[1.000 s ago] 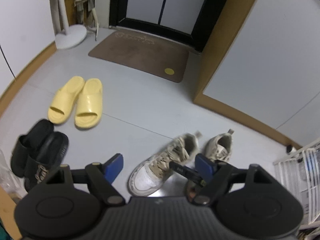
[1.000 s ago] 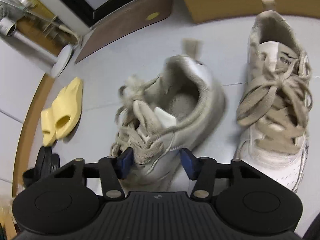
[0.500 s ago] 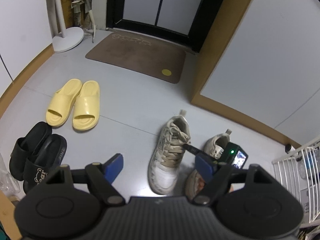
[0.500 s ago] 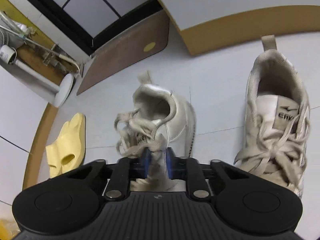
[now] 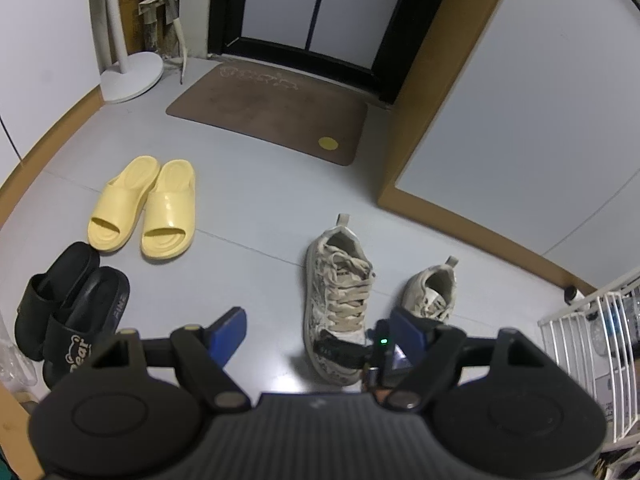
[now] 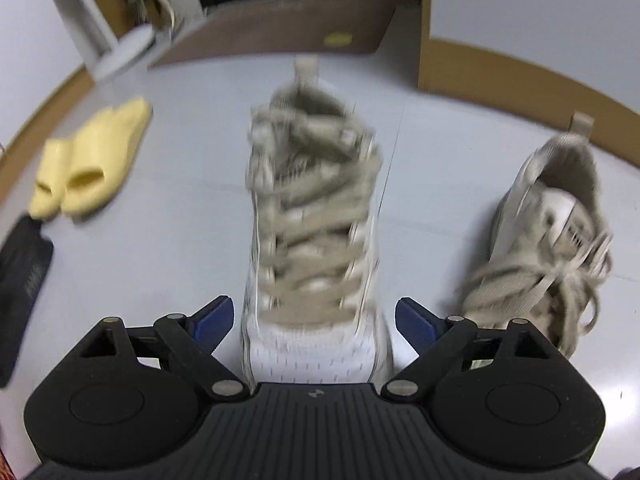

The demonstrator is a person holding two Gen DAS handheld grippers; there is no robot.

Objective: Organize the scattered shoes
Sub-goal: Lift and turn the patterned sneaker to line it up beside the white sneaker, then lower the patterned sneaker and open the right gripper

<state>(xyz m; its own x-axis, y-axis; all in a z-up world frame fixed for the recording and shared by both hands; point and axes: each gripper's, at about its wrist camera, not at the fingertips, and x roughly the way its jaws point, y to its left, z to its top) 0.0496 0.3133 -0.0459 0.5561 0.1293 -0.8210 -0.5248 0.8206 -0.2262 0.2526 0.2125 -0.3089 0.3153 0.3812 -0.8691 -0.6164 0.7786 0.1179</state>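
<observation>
The yellow foam slippers (image 5: 146,208) and black rubber slippers (image 5: 68,312) lie paired at left. The right claw (image 6: 314,320) is opening around the standing beige laced sneaker (image 6: 314,216), pads apart; its mate (image 6: 544,232) at right stays apart. The left claw (image 5: 316,332) is open, empty.

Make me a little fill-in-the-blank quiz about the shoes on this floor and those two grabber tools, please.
1. The pair of slides lying nearest the brown doormat is coloured ____.
2. The black slides carry a cartoon ____ printed in white.
3. The toe of the nearer sneaker sits between the right gripper's opening jaws, whose pads are coloured ____.
4. The left gripper holds ____.

Missing words: yellow; bear; blue; nothing
</observation>
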